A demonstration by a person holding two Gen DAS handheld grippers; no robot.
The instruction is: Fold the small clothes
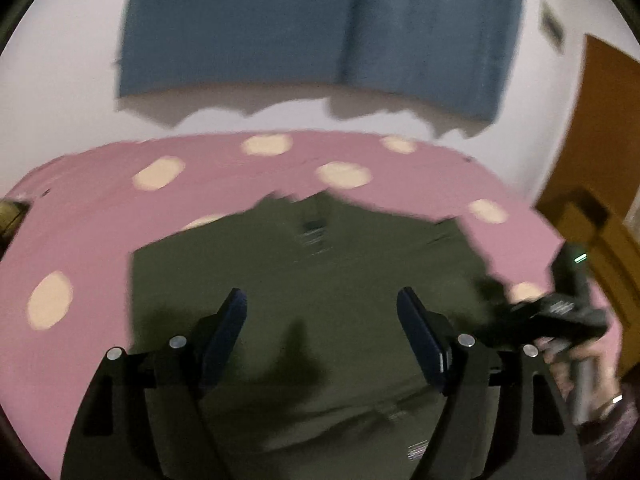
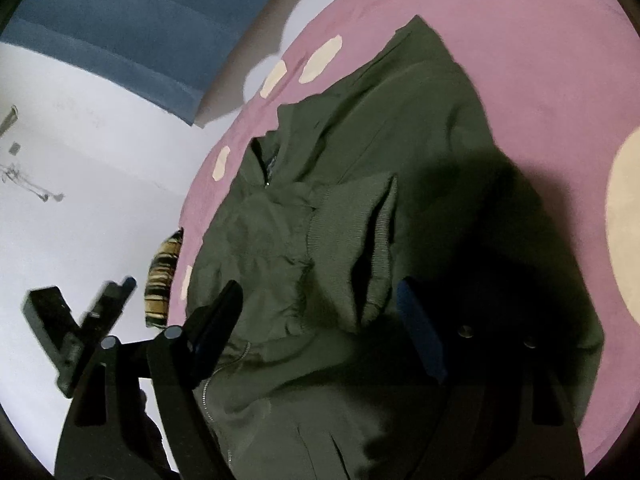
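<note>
You have one green jacket on one pink spotted sheet, one blue curtain, one striped cloth, and two grippers, left and right.

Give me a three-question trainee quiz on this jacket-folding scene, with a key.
1. True or false: the left gripper grips the green jacket.
2. The jacket lies on a cover that is: A) plain white B) pink with cream dots C) striped blue.
3. What ribbed part of the jacket lies folded onto its body, ahead of the right gripper?

Key: 1 false, jaws open; 2 B, cover; 3 sleeve cuff.
</note>
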